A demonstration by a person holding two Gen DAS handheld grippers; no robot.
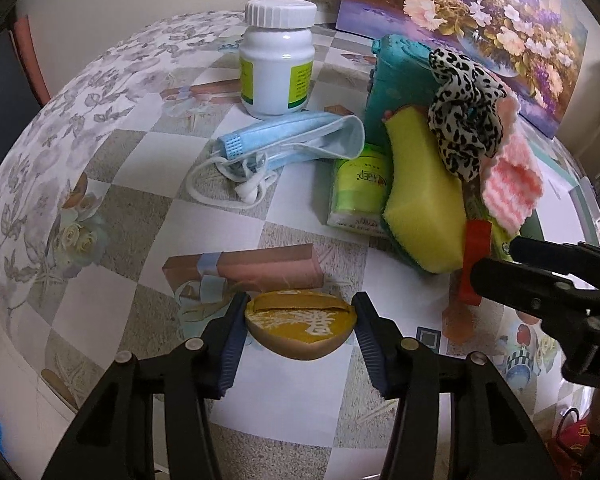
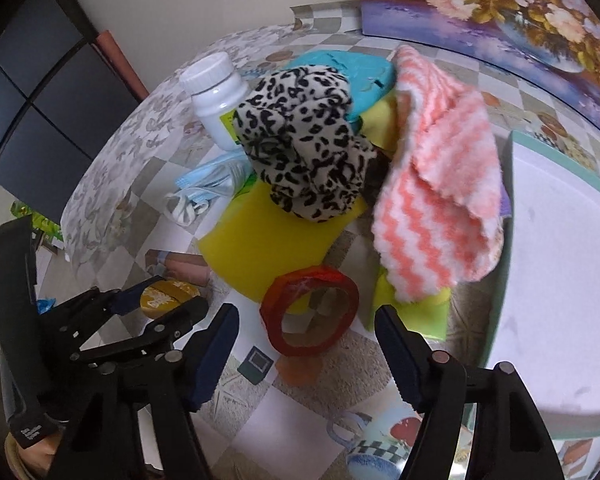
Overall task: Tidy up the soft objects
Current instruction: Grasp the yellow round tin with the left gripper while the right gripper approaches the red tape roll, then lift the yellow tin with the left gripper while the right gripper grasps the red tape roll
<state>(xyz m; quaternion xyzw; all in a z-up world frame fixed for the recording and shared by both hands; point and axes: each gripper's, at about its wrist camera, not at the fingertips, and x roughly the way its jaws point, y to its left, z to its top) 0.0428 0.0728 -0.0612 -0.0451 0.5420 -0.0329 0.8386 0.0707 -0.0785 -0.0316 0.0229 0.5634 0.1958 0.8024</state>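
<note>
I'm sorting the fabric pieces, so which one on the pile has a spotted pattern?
The leopard-print scarf, black spots on cream, bunched on top of the yellow sponge. The towel beside it has pink and white zigzag stripes.

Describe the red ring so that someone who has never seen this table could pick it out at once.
Start at the heap of soft things in the middle of the checked table, topped by a leopard-print cloth. At the near foot of that heap, leaning against the yellow sponge, sits the red ring, just ahead of the right gripper. It is the only glossy, see-through red hoop; everything around it is cloth, foam or paper.
</note>
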